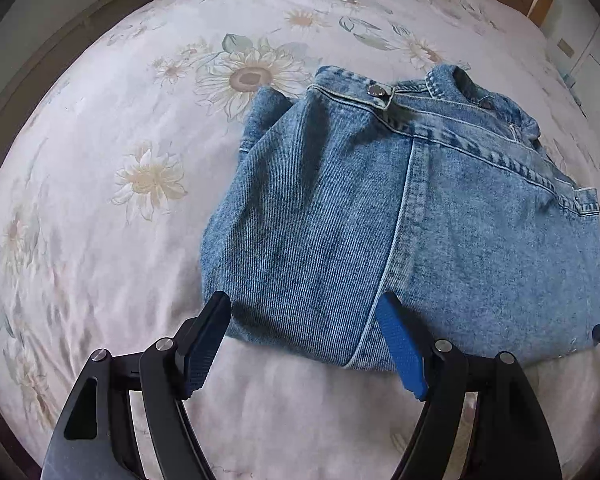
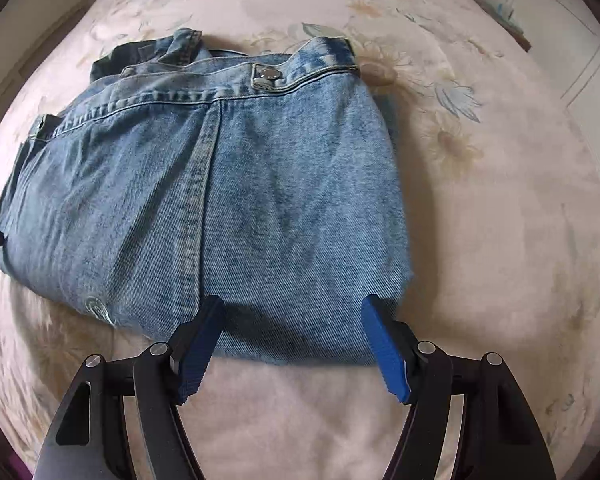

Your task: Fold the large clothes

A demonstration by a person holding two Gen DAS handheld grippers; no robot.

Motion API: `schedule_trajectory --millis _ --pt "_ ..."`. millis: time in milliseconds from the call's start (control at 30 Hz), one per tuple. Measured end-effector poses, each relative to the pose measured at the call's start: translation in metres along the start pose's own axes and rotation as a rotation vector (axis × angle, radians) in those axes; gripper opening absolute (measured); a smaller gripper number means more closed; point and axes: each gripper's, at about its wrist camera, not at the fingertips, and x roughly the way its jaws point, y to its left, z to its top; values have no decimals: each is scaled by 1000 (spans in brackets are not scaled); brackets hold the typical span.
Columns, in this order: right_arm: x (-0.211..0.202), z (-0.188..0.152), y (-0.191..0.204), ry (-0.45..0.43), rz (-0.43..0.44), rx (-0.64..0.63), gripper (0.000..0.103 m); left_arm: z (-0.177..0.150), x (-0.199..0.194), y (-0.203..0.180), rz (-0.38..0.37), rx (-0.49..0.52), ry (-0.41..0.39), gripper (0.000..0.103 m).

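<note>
A folded denim jacket [image 1: 400,216] is laid on the flower-printed bed [image 1: 112,184], its near folded edge just ahead of both hand-held grippers. The left hand-held gripper [image 1: 306,346] and right hand-held gripper [image 2: 292,344] are spread wide over that edge; nothing is pinched.

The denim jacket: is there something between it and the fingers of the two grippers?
Nothing visible. The left gripper and the right gripper are open over the near edge of the folded denim jacket.
</note>
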Motion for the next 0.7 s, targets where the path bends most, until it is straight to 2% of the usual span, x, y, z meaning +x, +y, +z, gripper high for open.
schedule_trajectory --millis 133,333,700 --pt "-23 -10 -7 -6 10 45 72 -10 -31 -5 14 12 -45 71" --pt "-62 -26 -7 -32 -7 43 72 -29 -64 -10 41 18 -99 71" --pt "-96 -43 5 -36 -25 55 75 -49 -82 -12 1 8 -136 71"
